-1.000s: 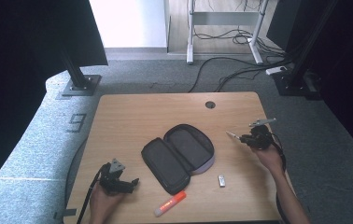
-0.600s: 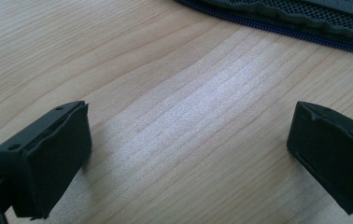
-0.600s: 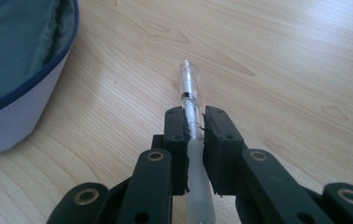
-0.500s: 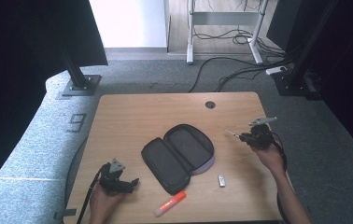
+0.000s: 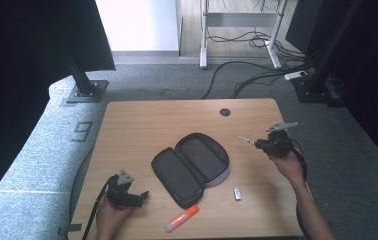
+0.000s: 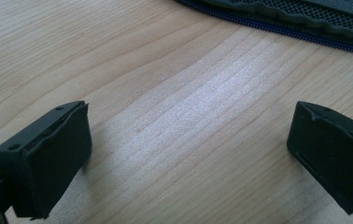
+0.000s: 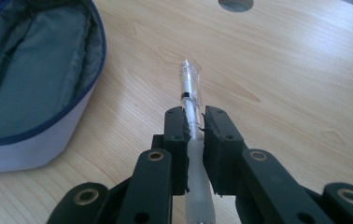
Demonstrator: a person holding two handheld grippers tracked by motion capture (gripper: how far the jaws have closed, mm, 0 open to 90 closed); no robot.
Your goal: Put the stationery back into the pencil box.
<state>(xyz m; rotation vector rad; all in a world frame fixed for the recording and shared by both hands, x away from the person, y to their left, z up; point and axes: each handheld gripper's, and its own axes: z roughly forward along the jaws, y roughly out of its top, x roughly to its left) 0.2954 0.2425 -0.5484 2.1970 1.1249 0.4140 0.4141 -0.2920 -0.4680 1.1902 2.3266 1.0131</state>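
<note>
An open dark pencil case (image 5: 191, 167) lies in the middle of the wooden table (image 5: 142, 125); its grey lining and blue zip edge (image 7: 34, 70) sit at the upper left of the right gripper view. My right gripper (image 5: 257, 143) is held just above the table right of the case, shut on a clear plastic pen (image 7: 191, 93) that sticks out past the jaws toward the case. My left gripper (image 5: 139, 196) rests low at the front left, open, with bare wood between its jaws (image 6: 188, 140). The case's zip edge (image 6: 282, 23) lies just beyond it.
An orange marker (image 5: 182, 218) lies near the front edge below the case. A small white stick-like item (image 5: 237, 193) sits right of the case's front corner. A cable hole (image 5: 225, 112) marks the table's back. Cables and stand bases lie on the floor behind.
</note>
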